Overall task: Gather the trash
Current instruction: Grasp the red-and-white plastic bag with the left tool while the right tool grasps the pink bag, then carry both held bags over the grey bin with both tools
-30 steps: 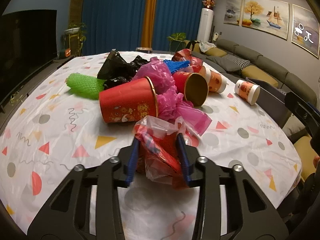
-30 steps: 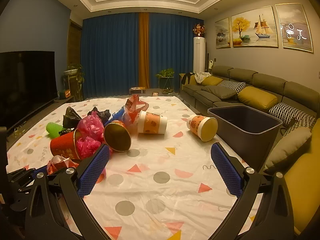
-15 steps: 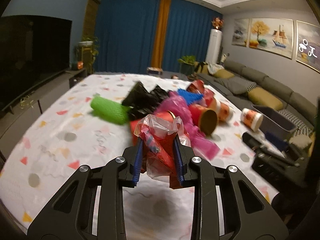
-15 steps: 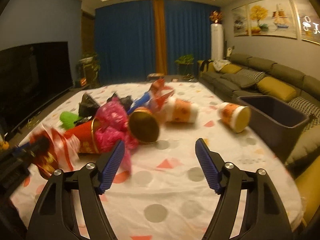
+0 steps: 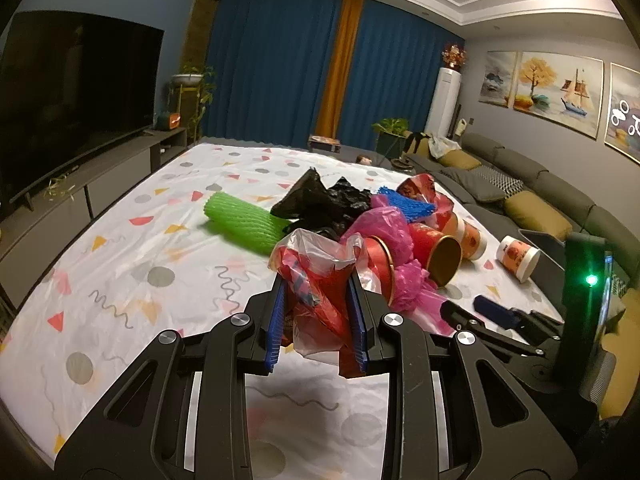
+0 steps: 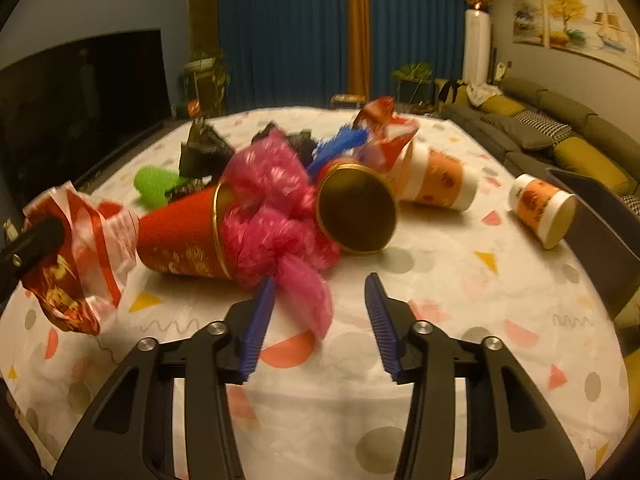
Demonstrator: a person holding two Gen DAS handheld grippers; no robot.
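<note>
**Trash bag pinched on the left, right claw lining up on the pile**

Trash first: my left claw [image 5: 316,320] is clamped on a crumpled red-and-clear bag [image 5: 316,268], lifted clear of the tablecloth [image 5: 120,280], with loose plastic spilling above and below the pads. My right claw [image 6: 320,320] is spread wide and empty, low over the cloth, its left pad just beside the tail of the pink bag [image 6: 276,216].

Doing this well, as I judge it: keep the squeeze firm, because thin plastic slips, and carry the bag to the bin [image 6: 600,216] at the table's right edge, beside the sofa. Get right over the opening before letting go, since a light bag may drift. For the right claw, the pink tail looks the easiest bite; the pads should straddle it and close on bunched plastic, not graze it.

Containers now. I can't see inside the bin from here. The red cup [image 6: 180,236] lies on its side with the pink bag stuffed in its mouth. The gold-lined cup [image 6: 356,212] beside it lies open toward me and looks empty. Two orange cups, one [image 6: 440,184] near the pile and one [image 6: 544,208] by the bin, lie tipped over; their contents are hidden.
</note>
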